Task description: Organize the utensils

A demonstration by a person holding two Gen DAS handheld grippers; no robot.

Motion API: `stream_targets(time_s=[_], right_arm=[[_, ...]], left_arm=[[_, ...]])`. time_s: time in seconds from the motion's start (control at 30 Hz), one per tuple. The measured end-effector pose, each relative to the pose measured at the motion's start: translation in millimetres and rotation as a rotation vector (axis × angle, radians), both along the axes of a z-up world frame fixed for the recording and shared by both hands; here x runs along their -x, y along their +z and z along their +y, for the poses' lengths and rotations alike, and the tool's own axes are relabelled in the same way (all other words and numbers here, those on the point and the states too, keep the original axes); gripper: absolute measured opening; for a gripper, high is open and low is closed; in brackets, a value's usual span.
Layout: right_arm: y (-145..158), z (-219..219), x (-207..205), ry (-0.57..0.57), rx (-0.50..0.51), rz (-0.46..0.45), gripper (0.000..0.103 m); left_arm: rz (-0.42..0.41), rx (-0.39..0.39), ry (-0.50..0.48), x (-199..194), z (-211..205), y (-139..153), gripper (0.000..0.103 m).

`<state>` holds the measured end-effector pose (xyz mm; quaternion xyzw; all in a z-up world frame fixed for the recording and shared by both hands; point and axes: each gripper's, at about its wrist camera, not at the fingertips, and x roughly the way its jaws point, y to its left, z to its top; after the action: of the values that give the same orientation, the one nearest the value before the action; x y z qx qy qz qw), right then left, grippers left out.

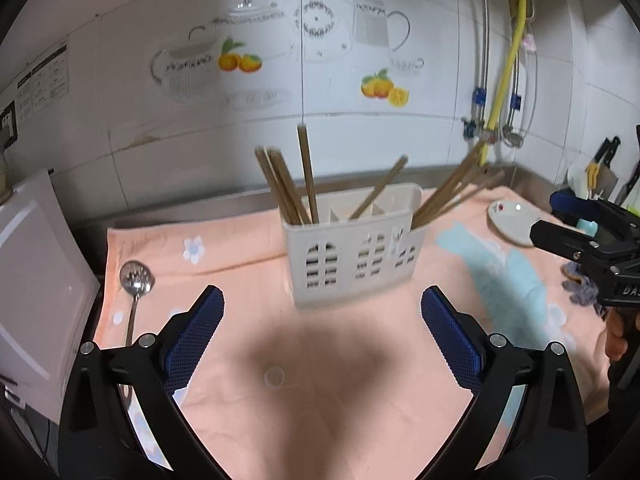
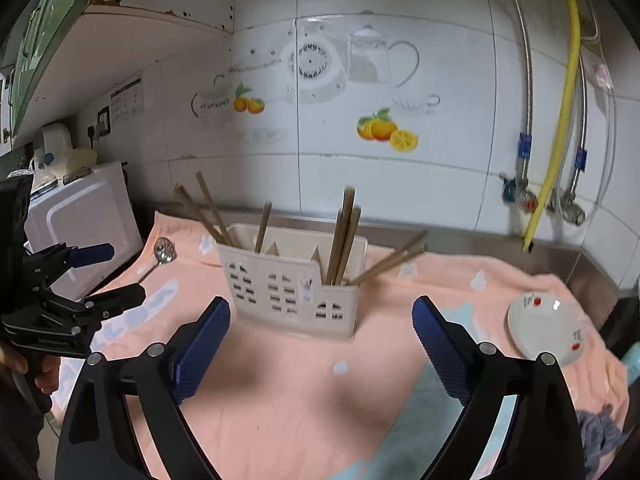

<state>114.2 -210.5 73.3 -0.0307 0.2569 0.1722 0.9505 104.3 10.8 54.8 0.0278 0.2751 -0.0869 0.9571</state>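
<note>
Both tools — left tool (image 1: 322, 304), right tool (image 2: 321, 314) — gape wide, gripping nothing, before the chopstick-filled caddy (image 1: 352, 256).

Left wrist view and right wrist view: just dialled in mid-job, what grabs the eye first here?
The white slotted utensil holder stands mid-cloth on the peach towel, wooden chopsticks fanning out of its compartments. A perforated metal ladle lies on the towel's left edge, and a small white dish sits to the right. Both the left gripper and right gripper have jaws wide and empty.
</note>
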Motion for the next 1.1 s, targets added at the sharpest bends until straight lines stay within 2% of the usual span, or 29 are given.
stream_targets(time_s=[0.43, 0.8, 1.1], right_arm=[[-28, -5, 17, -0.035, 0.016, 0.065, 0.093], [-38, -13, 33, -0.064, 0.028, 0.081, 0.095], [-41, -21, 47, -0.077, 0.017, 0.080, 0.095]], left_arm=[[0.050, -0.004, 0.055, 14, 6, -26, 0.098], [0.043, -0.014, 0.066, 34, -1, -31, 0.098], [0.030, 0.023, 0.068, 50, -3, -31, 0.098]])
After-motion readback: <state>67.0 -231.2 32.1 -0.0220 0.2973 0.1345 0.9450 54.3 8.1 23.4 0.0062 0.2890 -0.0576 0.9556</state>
